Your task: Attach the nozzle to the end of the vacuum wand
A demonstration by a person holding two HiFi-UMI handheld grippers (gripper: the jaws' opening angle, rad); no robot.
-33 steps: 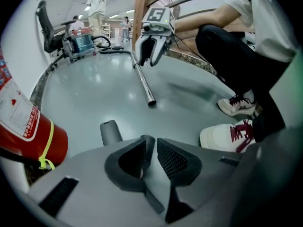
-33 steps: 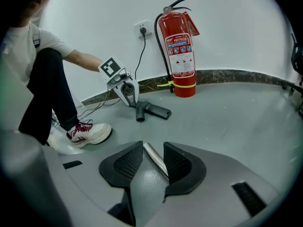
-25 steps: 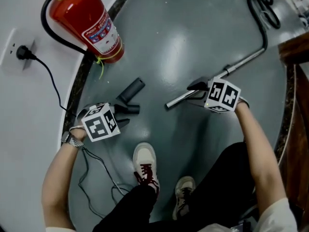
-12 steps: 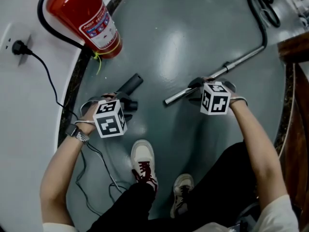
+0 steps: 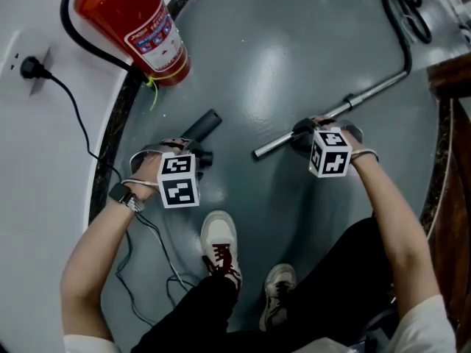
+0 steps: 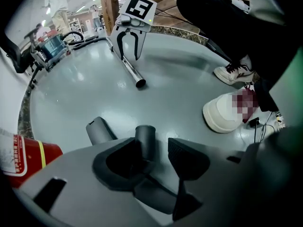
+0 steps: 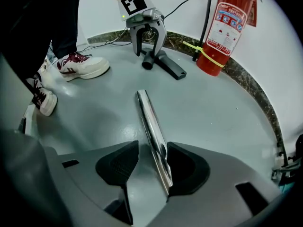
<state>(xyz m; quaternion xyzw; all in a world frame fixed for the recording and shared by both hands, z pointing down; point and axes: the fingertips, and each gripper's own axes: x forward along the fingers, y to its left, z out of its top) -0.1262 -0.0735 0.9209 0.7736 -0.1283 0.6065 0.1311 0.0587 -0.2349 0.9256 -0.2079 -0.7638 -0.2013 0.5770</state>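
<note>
Between the left claw (image 5: 193, 157) and the right claw (image 5: 304, 134), whose jaws have just been opening astride the nozzle (image 5: 202, 129) and the wand (image 5: 375, 89), bare floor (image 5: 250, 65) lies free. Beyond the left claw a fire extinguisher (image 5: 136, 24) stands at the kerb (image 5: 110, 149). Behind both claws the person's shoes (image 5: 220, 243) and legs (image 5: 213, 307) close the way.

The vacuum wand (image 7: 152, 126) is bright polished metal, almost like a mirror. The nozzle (image 6: 145, 141) is dark matt plastic. The floor (image 5: 294, 50) is smooth and grey with a soft gloss. The fire extinguisher (image 5: 136, 24) has glossy red paint. The right tongs (image 7: 151, 148) are matt grey plastic, with finely ribbed pads (image 7: 120, 164).
</note>
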